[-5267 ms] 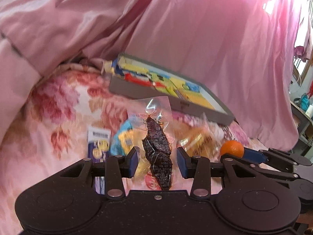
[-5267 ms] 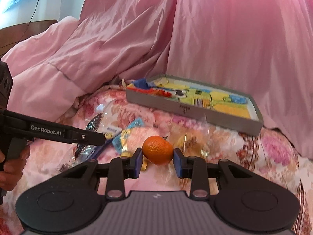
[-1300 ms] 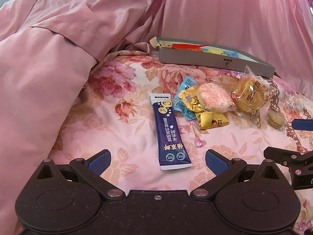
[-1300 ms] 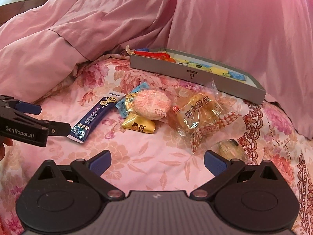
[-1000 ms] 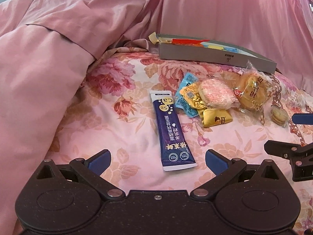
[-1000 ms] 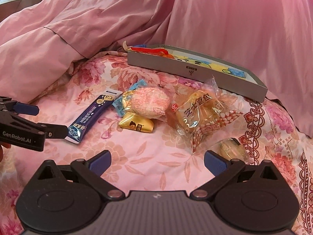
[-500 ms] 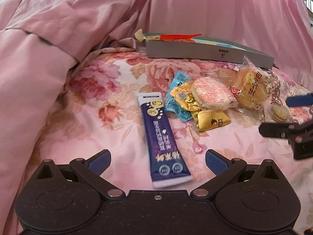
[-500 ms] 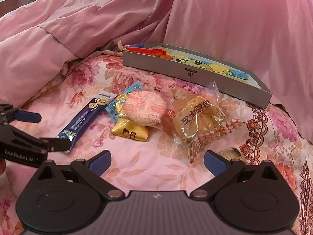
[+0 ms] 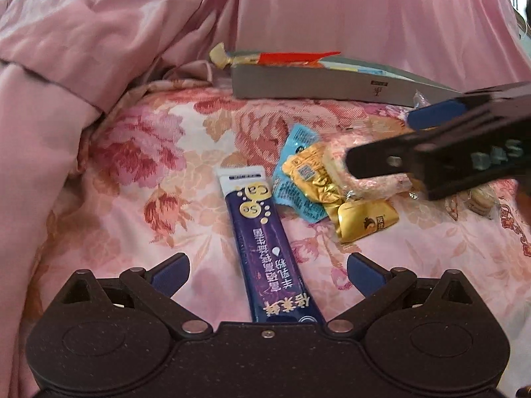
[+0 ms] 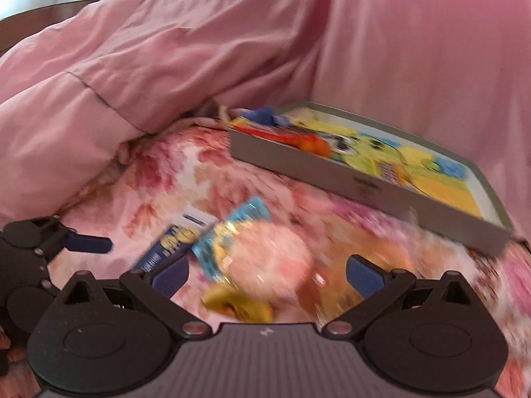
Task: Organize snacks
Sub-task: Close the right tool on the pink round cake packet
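Observation:
My left gripper [image 9: 267, 273] is open, its fingers on either side of the near end of a long purple stick packet [image 9: 265, 248] lying on the floral bedspread. My right gripper [image 10: 267, 273] is open and hovers low over a round pink wrapped cake [image 10: 272, 258]; it crosses the left wrist view [image 9: 448, 152] above that cake [image 9: 375, 185]. Beside the cake lie a blue packet [image 9: 293, 179], a gold candy packet [image 9: 365, 220] and a small cookie pack [image 9: 478, 200]. A grey box [image 10: 365, 182] holding snacks sits behind.
Pink quilt folds [image 9: 66, 66] rise at the left and back. The floral bedspread [image 9: 149, 152] lies open to the left of the purple packet. The left gripper shows at the left edge of the right wrist view [image 10: 49, 242]. The right wrist view is motion-blurred.
Both grippers have moved forward and lower. The right gripper has swung in over the pink cake. The purple packet now lies between the left fingers.

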`<act>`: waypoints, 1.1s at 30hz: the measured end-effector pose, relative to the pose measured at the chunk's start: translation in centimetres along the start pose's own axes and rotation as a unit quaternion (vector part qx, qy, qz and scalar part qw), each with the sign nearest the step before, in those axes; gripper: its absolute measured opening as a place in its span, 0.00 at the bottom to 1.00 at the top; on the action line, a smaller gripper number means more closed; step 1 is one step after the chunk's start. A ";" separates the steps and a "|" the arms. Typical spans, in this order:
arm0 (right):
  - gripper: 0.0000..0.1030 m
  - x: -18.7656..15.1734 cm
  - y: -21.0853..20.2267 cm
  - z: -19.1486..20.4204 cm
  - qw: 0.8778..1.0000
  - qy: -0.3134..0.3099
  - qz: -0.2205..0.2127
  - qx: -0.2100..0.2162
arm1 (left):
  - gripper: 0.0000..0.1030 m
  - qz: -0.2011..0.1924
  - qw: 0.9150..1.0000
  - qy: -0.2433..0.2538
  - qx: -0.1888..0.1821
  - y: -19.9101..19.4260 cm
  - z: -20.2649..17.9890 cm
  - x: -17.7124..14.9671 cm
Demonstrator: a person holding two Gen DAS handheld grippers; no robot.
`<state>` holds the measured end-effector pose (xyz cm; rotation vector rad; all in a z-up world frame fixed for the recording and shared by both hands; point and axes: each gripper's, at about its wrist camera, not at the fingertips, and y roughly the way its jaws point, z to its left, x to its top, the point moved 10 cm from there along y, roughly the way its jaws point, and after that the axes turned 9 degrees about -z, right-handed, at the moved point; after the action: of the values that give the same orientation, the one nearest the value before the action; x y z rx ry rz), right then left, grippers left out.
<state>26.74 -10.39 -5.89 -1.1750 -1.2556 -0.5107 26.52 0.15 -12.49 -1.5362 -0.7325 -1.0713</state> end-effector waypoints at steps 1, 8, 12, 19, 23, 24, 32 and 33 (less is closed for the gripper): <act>1.00 0.2 0.9 0.2 1.000 0.000 0.005 0.006 | 0.97 0.003 1.000 -0.006 -0.001 0.1 0.2 -0.1; 1.00 -0.2 5.0 -1.0 0.999 0.021 0.036 -0.017 | 0.93 0.005 1.000 -0.015 -0.008 0.7 0.5 -0.2; 0.99 -1.4 6.0 -1.8 0.997 0.046 0.049 -0.025 | 0.83 0.002 1.000 -0.007 -0.012 1.0 0.3 -0.1; 0.94 -1.8 5.9 -1.1 0.998 0.033 0.045 -0.027 | 0.58 0.008 1.000 0.012 -0.009 1.2 0.0 -0.1; 0.84 -1.9 5.5 -1.4 0.998 0.034 0.038 -0.035 | 0.44 0.014 1.000 0.008 -0.011 1.0 -0.2 0.0; 0.81 -1.9 5.5 -1.5 0.998 0.038 0.037 -0.035 | 0.43 0.015 1.000 0.003 -0.011 0.9 -0.2 0.0; 0.76 -2.4 4.2 -0.8 0.998 0.046 0.033 -0.015 | 0.39 0.049 0.998 -0.035 -0.014 -0.1 0.1 -0.5; 0.76 -2.7 3.9 -0.7 0.998 0.048 0.037 -0.011 | 0.39 0.054 0.998 -0.038 -0.014 -0.4 0.1 -0.6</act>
<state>29.48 -10.26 -9.80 -1.1972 -1.1234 -0.5222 25.91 0.45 -12.88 -1.6297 -0.6806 -0.9503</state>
